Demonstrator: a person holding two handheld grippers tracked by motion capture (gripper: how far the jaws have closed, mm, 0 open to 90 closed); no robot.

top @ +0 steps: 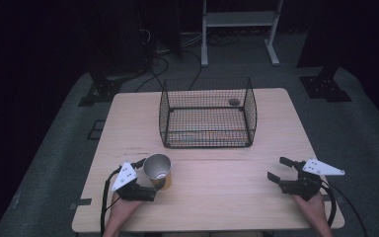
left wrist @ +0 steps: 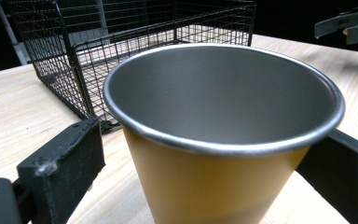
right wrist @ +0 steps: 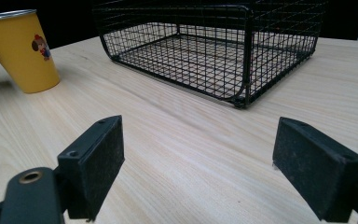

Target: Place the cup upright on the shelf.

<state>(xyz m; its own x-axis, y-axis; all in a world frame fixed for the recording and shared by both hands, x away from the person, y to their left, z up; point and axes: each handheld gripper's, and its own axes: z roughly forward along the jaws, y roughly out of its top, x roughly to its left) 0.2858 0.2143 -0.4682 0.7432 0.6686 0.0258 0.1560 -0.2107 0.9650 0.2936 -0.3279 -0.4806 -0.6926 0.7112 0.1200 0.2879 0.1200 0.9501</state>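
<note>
While L gripper [top: 149, 174] sits front-left w/ jaws around yellow cup [top: 158, 169], contact not clear, wire basket [top: 207, 113] is mid tabletop [top: 217, 177]; R gripper [top: 280, 169] front-right, jaws wide apart, nothing held.

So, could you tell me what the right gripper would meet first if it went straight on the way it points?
Probably the wire basket. The right gripper is open over bare table, and its own view looks toward the basket's near corner. The yellow cup stands well off to the side. Depth is hard to judge.
</note>
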